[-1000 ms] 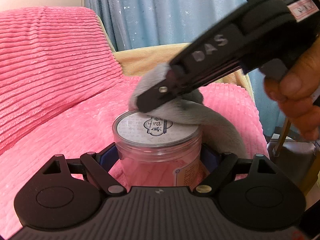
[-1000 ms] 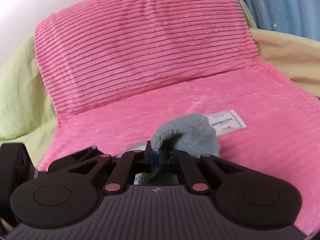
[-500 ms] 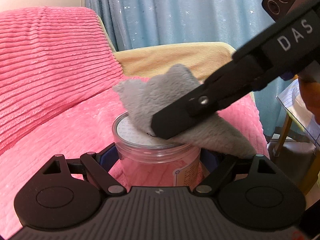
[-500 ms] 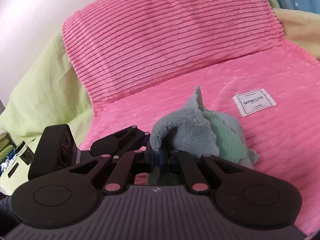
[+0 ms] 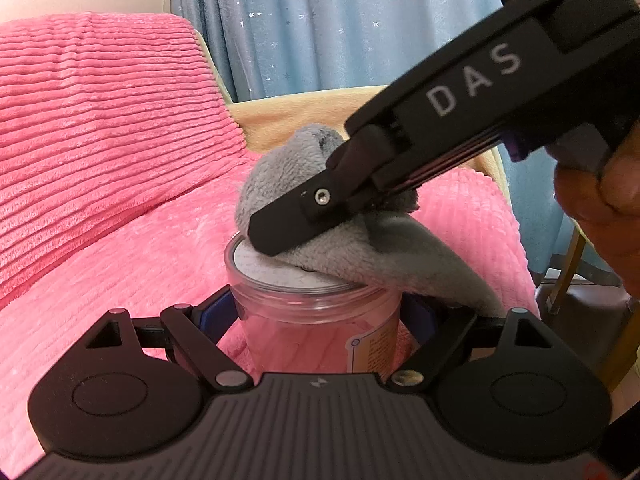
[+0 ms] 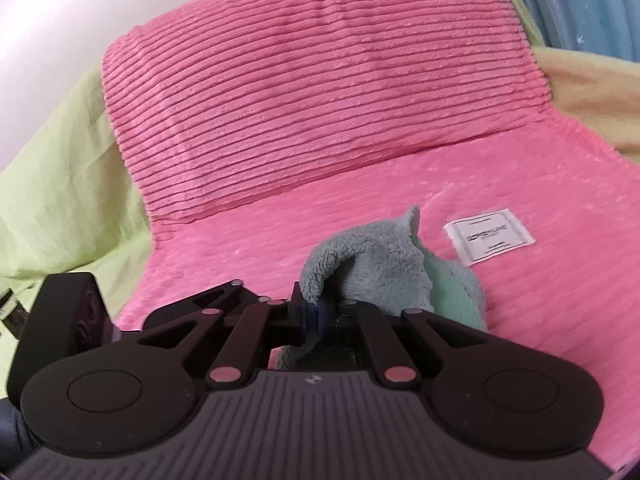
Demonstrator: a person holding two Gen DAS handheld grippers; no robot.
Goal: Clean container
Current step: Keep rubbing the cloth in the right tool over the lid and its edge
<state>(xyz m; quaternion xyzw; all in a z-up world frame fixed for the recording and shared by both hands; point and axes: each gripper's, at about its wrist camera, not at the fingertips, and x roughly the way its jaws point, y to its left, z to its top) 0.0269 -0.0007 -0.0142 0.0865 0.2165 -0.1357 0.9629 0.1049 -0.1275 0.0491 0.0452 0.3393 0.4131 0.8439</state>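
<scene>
A clear plastic jar (image 5: 316,320) with a white printed lid (image 5: 272,268) stands upright over the pink blanket. My left gripper (image 5: 318,312) is shut on its body, a blue pad on each side. My right gripper (image 5: 280,232) slants down from the upper right, shut on a grey plush cloth (image 5: 400,252). The cloth is pressed onto the lid and hides its right part. In the right wrist view the right gripper (image 6: 316,312) pinches the grey and green cloth (image 6: 376,256); the jar is hidden beneath it.
A pink ribbed cushion (image 5: 100,120) leans at the back left on the pink blanket (image 6: 520,300), which bears a white label (image 6: 490,236). A blue curtain (image 5: 320,20) hangs behind. A hand (image 5: 600,220) holds the right gripper. A green cover (image 6: 60,180) lies to the left.
The right gripper has swept the cloth over the lid, from its far edge, so more of the lid is covered now. The jar and left gripper have stayed put.
</scene>
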